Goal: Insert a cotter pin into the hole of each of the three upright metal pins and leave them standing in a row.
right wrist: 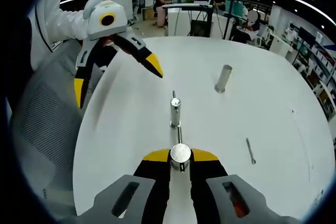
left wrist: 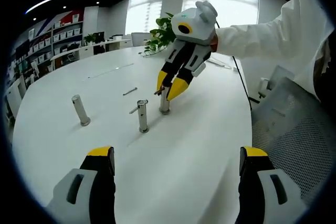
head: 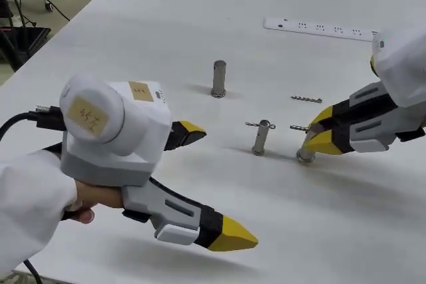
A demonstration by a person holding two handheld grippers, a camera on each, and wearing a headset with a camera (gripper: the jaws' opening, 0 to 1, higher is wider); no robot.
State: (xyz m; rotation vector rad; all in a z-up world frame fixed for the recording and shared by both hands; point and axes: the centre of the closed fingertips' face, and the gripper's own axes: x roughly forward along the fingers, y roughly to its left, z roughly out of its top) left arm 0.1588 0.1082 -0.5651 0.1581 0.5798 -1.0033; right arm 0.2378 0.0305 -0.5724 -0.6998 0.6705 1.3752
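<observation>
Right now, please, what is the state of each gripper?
Left gripper: open, holding nothing.
Right gripper: closed on the nearest metal pin.

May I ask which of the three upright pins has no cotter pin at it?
The far pin, standing alone; the middle pin carries one, and the third pin in the right tongs has one too.

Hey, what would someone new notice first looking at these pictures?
The right gripper, at the right of the head view, is clamped on the rightmost metal pin, with a cotter pin jutting out beside its tips. The left gripper hangs wide open at lower left. The middle pin already has one through its hole; the far pin is bare.
</observation>
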